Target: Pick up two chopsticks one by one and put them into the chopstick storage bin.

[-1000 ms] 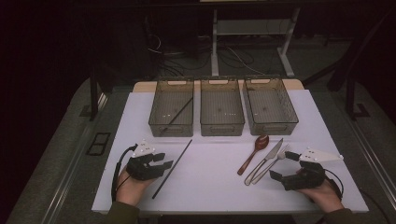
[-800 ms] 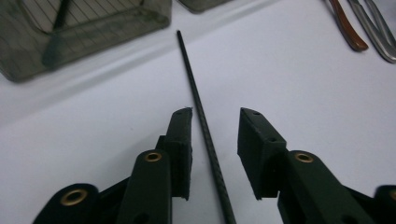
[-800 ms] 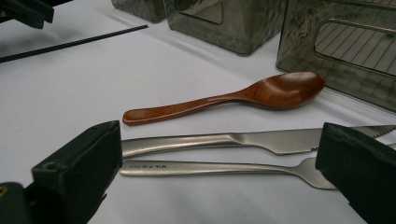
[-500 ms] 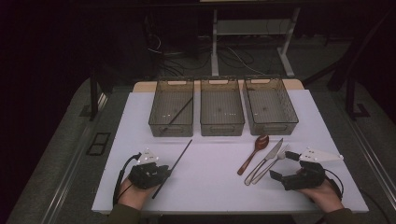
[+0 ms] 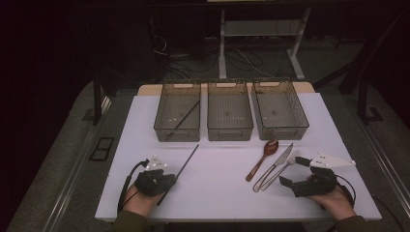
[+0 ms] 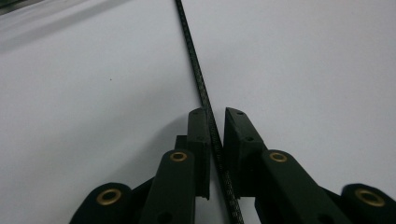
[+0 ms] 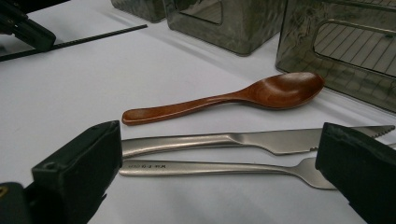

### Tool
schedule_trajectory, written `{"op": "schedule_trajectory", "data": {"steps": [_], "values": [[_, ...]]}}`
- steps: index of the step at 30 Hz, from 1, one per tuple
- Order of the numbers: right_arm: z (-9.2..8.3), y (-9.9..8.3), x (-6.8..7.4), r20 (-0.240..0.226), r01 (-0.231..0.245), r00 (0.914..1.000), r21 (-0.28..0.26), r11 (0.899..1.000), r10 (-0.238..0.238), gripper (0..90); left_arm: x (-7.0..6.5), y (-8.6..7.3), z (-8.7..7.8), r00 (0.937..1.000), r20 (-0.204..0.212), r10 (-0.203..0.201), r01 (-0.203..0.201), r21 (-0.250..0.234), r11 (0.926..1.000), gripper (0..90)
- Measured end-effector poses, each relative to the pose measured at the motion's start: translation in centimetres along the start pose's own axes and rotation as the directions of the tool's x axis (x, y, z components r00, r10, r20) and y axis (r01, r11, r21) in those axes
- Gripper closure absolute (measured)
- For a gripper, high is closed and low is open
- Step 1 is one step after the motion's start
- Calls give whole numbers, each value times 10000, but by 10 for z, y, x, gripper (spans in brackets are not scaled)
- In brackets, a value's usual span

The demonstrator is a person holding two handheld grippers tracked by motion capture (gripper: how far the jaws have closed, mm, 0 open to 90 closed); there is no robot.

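A black chopstick (image 5: 180,172) lies slanted on the white mat (image 5: 217,193), front left. My left gripper (image 5: 162,181) sits over its near end. In the left gripper view the jaws of the left gripper (image 6: 215,116) press against the chopstick (image 6: 198,74) from both sides, and it runs away from me. At the front right, my right gripper (image 5: 293,171) is open beside a wooden spoon (image 5: 261,159), a knife (image 5: 276,166) and a fork (image 5: 285,167). In the right gripper view, the right gripper (image 7: 219,172) has its jaws wide apart over the knife (image 7: 261,140) and fork (image 7: 210,168), short of the spoon (image 7: 224,98).
Three clear bins stand in a row at the back of the mat: left bin (image 5: 176,133), middle bin (image 5: 229,131), right bin (image 5: 283,131). A second chopstick (image 5: 187,115) leans inside the left bin. Cables and a stand's legs lie on the dark floor beyond.
My left gripper has slid a little nearer to me and right, onto the chopstick's near end, and closed on it. The chopstick, cutlery and right gripper have stayed put.
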State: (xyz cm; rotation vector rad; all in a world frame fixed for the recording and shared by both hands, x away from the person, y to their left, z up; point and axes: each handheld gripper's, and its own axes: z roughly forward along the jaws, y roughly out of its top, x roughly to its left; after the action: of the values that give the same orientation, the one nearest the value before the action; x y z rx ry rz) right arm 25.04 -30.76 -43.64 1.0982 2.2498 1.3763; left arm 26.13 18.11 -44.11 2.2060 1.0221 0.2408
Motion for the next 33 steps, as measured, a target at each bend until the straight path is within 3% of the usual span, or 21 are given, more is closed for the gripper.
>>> {"op": "schedule_trajectory", "data": {"steps": [10,17,33], "values": [[0,0,0,29,9,10000,37,10000,-10,1,-2,2,-1,9991,-232,344,-340,138,9993,840],[0,0,0,20,25,10000,32,10000,-25,1,-1,3,-2,9995,-136,300,-297,244,9993,848],[0,0,0,14,43,10000,24,10000,-44,1,1,7,-11,9987,259,448,-442,-225,9988,850]]}}
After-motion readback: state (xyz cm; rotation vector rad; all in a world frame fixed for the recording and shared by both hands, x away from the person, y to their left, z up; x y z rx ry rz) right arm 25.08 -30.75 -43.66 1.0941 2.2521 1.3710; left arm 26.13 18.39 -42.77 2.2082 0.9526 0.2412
